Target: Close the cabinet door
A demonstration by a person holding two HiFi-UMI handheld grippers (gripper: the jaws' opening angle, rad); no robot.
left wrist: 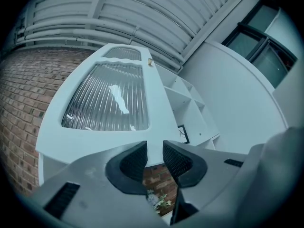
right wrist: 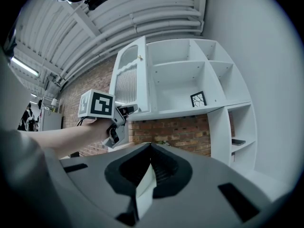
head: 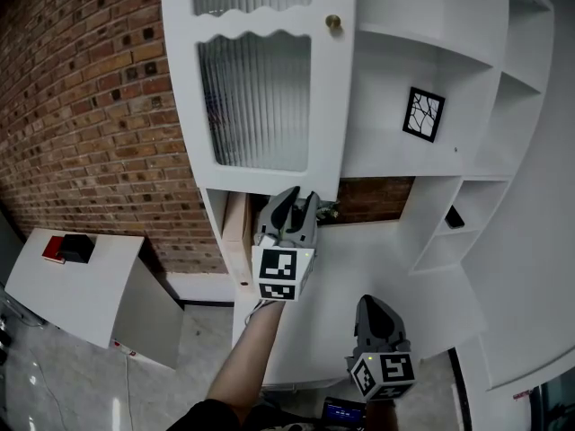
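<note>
The white cabinet door [head: 269,180] with ribbed glass stands swung out from the open shelves, a brass knob [head: 333,22] near its top. My left gripper [head: 299,197] is raised to the door's lower free corner. In the left gripper view the door [left wrist: 107,96] fills the view, and its bottom corner shows in the narrow gap of the left gripper [left wrist: 155,158], whose pads do not visibly press it. The right gripper view shows the left gripper [right wrist: 132,109] touching the door's [right wrist: 137,75] lower edge. My right gripper [head: 375,308] hangs low, apart from the cabinet. The right gripper [right wrist: 151,148] has its jaws together, holding nothing.
Open white shelves [head: 404,57] hold a framed black-and-white picture [head: 424,113] and a dark object [head: 454,216]. A white counter [head: 359,268] runs below, backed by a brick wall [head: 90,106], with small flowers [left wrist: 159,201] under the door. A white table [head: 81,285] stands at the left.
</note>
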